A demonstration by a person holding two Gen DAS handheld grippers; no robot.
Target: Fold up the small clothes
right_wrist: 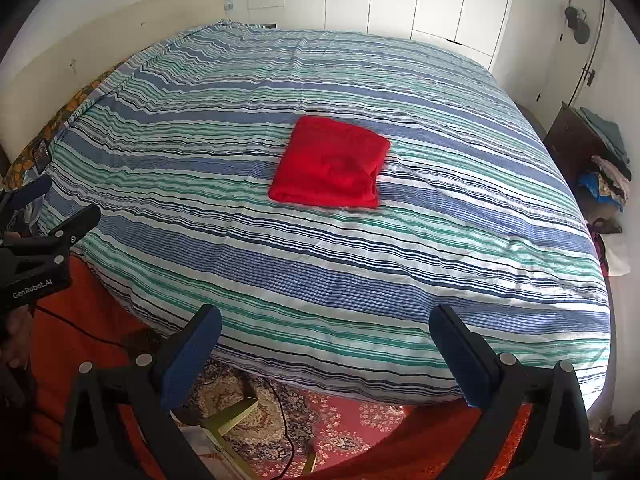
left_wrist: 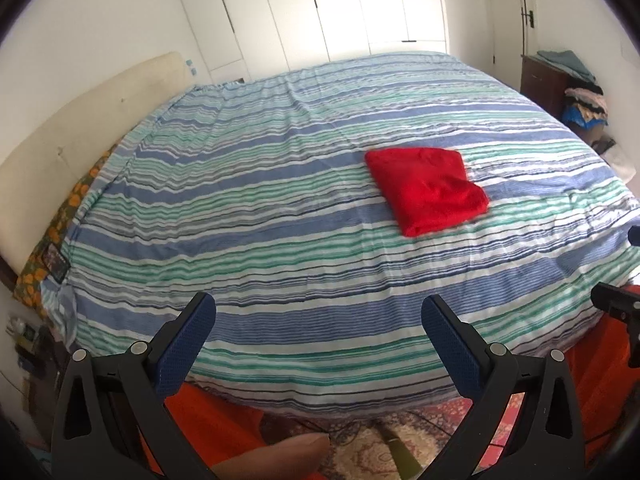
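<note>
Hanging back off the bed [right_wrist: 400,264], both grippers [left_wrist: 318,320] [right_wrist: 326,332] had fingers spread, empty, since the cloth [right_wrist: 332,164] looked folded.

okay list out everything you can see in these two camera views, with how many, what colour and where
folded garment: one, red, lying flat mid-bed
bedspread: one, blue, green and white stripes, covering the bed
headboard: one, cream, left side of the bed
wardrobe doors: several, white, far wall
dark wooden cabinet: one, brown, right of the bed
clothes pile: one heap, mixed colours, on and beside the cabinet
patterned rug: one, red and beige, on the floor at the bed's near edge
left gripper: one, black with blue pads, open, empty, near the bed's edge
right gripper: one, same colours, open, empty
</note>
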